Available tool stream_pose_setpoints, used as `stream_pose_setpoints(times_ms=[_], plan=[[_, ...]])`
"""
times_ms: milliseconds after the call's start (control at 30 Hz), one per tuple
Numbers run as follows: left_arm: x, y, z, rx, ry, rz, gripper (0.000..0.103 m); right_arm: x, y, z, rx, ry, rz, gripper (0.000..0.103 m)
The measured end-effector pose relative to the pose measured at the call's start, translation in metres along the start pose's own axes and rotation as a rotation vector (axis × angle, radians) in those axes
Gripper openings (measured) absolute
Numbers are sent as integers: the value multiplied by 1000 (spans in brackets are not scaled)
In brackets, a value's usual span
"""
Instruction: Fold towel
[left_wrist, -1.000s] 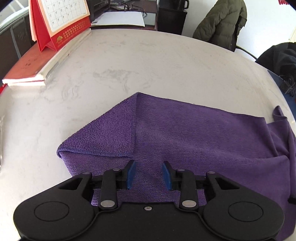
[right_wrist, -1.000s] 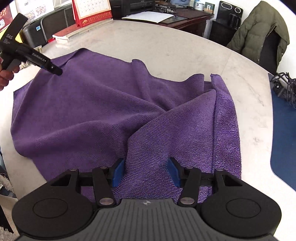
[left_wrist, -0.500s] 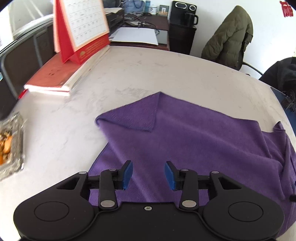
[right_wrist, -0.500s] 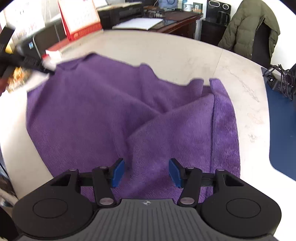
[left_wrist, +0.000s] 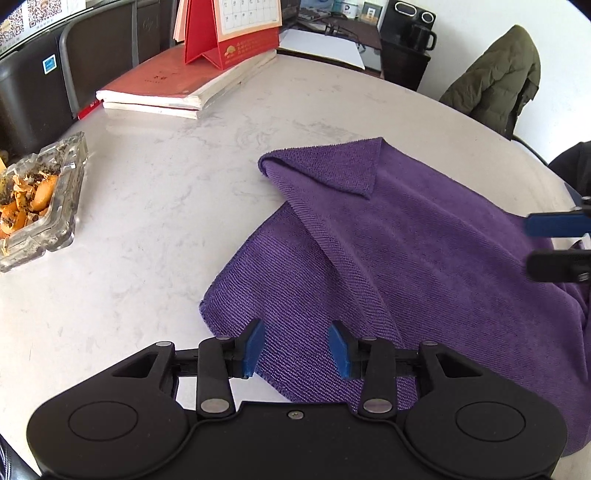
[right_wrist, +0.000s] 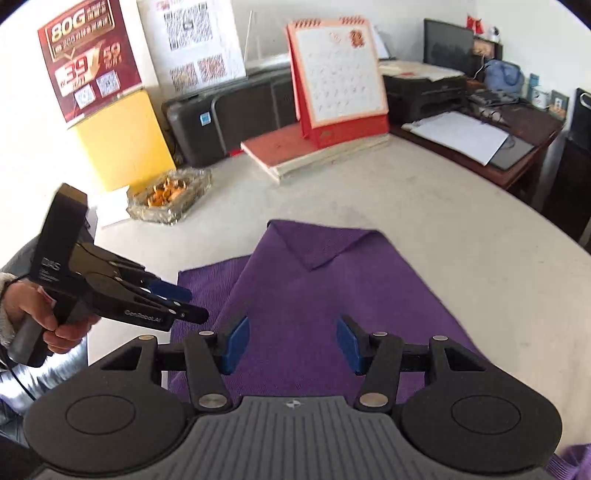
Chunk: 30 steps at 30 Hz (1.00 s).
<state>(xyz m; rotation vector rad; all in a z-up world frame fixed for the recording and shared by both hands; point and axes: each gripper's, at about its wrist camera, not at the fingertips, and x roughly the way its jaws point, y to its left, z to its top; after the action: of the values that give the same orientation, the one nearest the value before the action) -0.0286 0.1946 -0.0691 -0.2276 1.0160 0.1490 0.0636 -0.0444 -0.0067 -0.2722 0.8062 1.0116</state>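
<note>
Your left gripper hovers with its blue pads spread wide and nothing between them, just above the near edge of the purple microfibre towel. Your right gripper is likewise wide open and empty over the cloth. This placement suits taking hold of a near edge, though neither gripper touches the fabric as far as the views show.

The purple microfibre towel lies on the pale marbled round table, partly doubled over itself. One layer crosses another on a diagonal, and the far corner is turned back into a small triangular flap. In the left wrist view its long axis runs from near left to far right; in the right wrist view it runs away from you, the flap at the far end. This fits a fold in progress or one needing correction.

Beyond it stand a glass ashtray holding orange peel and a red desk calendar on red-covered books
</note>
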Motion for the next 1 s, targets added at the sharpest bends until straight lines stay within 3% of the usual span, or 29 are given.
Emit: stream_pose_setpoints(times_ms=[500,567,700,800,1000], plan=[[-26,12,-40,-4,45,103,42,95,-16,7,-65,157,-97,54],[-28,18,-38,-43,63,100,43,102,-15,11,-70,173,-104,54],[-42,26,-23,-69,-21,65,44,92,7,32,-166,107,-51,54],[-41,27,-3,-78,-63,14,47,103,11,45,-176,99,-58,54],[2,21,11,-49,2,2,44,144,11,65,-174,126,-107,54]])
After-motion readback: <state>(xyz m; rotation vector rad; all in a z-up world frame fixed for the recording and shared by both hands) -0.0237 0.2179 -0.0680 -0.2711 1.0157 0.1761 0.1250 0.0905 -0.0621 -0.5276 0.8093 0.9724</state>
